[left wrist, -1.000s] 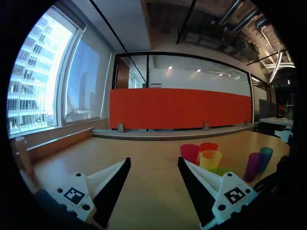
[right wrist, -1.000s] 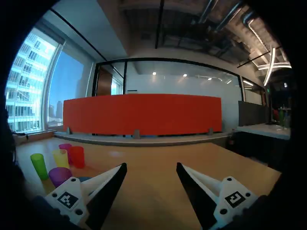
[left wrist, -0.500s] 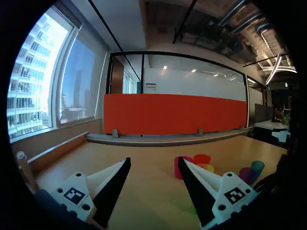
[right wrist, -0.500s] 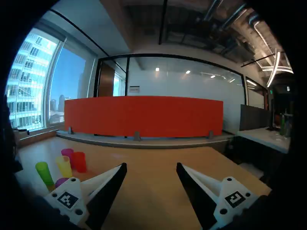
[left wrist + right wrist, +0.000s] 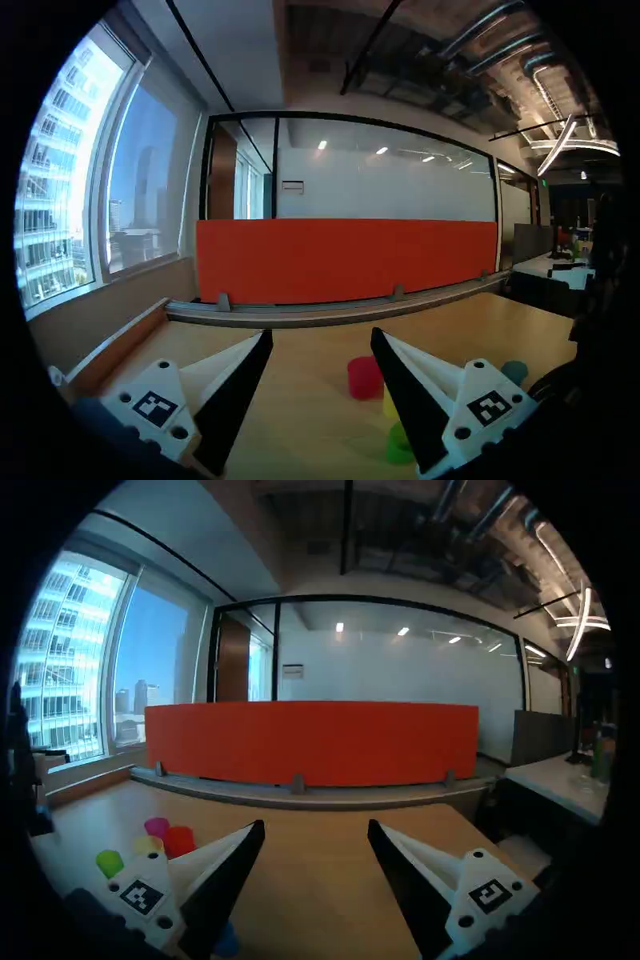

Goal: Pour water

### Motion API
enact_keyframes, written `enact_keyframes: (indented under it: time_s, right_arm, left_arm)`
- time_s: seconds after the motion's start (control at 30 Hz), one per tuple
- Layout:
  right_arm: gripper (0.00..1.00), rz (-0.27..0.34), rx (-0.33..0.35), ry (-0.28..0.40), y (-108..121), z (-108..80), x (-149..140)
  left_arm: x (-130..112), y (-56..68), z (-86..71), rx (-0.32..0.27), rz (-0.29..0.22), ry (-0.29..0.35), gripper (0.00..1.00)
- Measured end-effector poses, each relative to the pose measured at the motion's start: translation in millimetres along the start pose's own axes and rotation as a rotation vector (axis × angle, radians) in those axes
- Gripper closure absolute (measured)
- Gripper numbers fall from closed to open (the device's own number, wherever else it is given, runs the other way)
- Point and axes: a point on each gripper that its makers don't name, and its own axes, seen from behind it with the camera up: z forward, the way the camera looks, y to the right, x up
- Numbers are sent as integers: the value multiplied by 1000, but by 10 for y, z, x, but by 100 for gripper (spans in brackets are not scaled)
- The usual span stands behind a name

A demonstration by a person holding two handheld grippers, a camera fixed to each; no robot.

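Both grippers up, nothing in hand.
Our left gripper point(image 5: 321, 331) and right gripper point(image 5: 316, 822) gape wide, empty; the red cup point(image 5: 365, 378) stands on the bench point(image 5: 312, 424), just beyond our left gripper.

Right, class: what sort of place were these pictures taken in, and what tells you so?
Most likely an office: a long wooden desk with an orange divider panel along its far edge, a glass-walled room behind it, and tall windows facing high-rise buildings.
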Motion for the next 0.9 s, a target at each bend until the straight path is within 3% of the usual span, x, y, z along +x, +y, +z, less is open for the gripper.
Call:
enact_keyframes:
  time_s: [0.2,0.5,0.9]
  right_arm:
    - [0,-7,13,-4,-46,26,205]
    - [0,-15,69,-6,-159,36,271]
    - [0,-31,300,24,-538,-32,439]
  left_arm:
    - [207,14,-1,-27,18,-6,9]
    - [248,166,64,-103,3,-34,9]
    - [278,385,119,-247,-35,-30,9]
